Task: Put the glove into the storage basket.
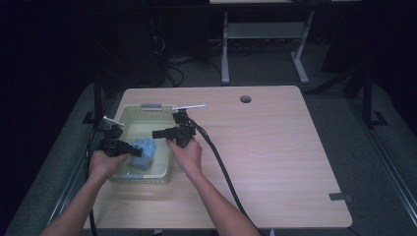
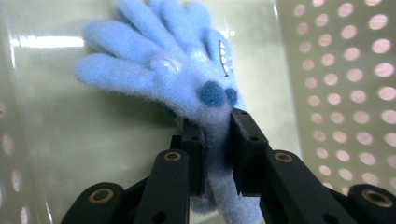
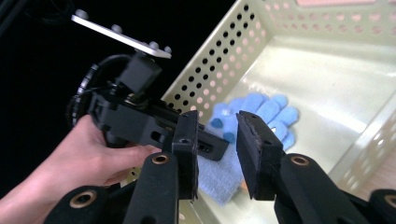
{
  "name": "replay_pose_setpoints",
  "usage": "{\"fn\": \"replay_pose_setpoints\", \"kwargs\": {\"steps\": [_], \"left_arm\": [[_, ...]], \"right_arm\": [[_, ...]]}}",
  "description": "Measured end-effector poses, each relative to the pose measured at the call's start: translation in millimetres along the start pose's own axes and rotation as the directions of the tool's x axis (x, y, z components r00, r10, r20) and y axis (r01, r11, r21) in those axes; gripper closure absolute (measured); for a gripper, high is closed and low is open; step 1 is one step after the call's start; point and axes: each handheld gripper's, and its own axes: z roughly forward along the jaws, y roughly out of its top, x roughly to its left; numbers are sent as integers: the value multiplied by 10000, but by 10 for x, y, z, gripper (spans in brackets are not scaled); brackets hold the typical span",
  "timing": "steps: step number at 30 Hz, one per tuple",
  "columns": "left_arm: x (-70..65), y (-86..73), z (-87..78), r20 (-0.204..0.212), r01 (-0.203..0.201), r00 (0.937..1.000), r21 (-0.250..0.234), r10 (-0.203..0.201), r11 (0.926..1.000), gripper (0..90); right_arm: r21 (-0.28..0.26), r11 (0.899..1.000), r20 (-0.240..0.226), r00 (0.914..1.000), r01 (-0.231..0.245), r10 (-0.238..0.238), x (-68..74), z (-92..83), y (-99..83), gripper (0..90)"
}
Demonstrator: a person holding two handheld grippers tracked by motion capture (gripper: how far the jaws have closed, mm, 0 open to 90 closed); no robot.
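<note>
A blue plush toy (image 1: 144, 153) with finger-like tufts, dark blue spots and a stitched toothy mouth lies inside a pale yellow perforated basket (image 1: 129, 114). My left gripper (image 1: 136, 152) reaches into the basket from the left. In the left gripper view it (image 2: 217, 135) is shut on a narrow part of the plush toy (image 2: 177, 70). My right gripper (image 1: 155, 133) hovers over the basket's right side, pointing left. In the right gripper view it (image 3: 215, 137) stands open with nothing between its fingers. Beyond it lie the plush toy (image 3: 261, 109) and the basket wall (image 3: 219, 60).
The basket sits at the left of a light wooden table (image 1: 275, 147) with a round cable hole (image 1: 245, 99) at the back. A thick black cable (image 1: 221, 167) trails from the right gripper across the table toward the front edge. Dark floor and desk legs (image 1: 225, 49) lie behind.
</note>
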Motion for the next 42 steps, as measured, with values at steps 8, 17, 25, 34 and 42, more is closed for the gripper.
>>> {"fn": "replay_pose_setpoints", "kwargs": {"steps": [8, 17, 25, 34, 42], "left_arm": [[39, 25, 1, -480, 100, 9988, 121, -94, 9999, 569], [-5, 57, -142, -246, 216, 9994, -752, -235, 9969, 528], [-25, 92, -258, -335, -5, 9994, -1183, -35, 9930, 516], [-20, 98, -383, 383, 275, 9990, -1724, -212, 9846, 477], [-110, 98, -467, 1112, 31, 9936, -2218, 222, 9751, 421]], "right_arm": [[-389, 9992, -79, 10000, 41, -44, -25, -208, -10, 688], [-318, 9995, -124, 9999, -72, 68, -135, -319, -73, 664], [-403, 9987, -36, 9995, -319, 317, -221, -443, -110, 643], [-462, 9984, 65, 9994, -338, 342, -286, -592, -149, 613], [-607, 9976, 218, 9992, -329, 343, -364, -750, -158, 575]]}}
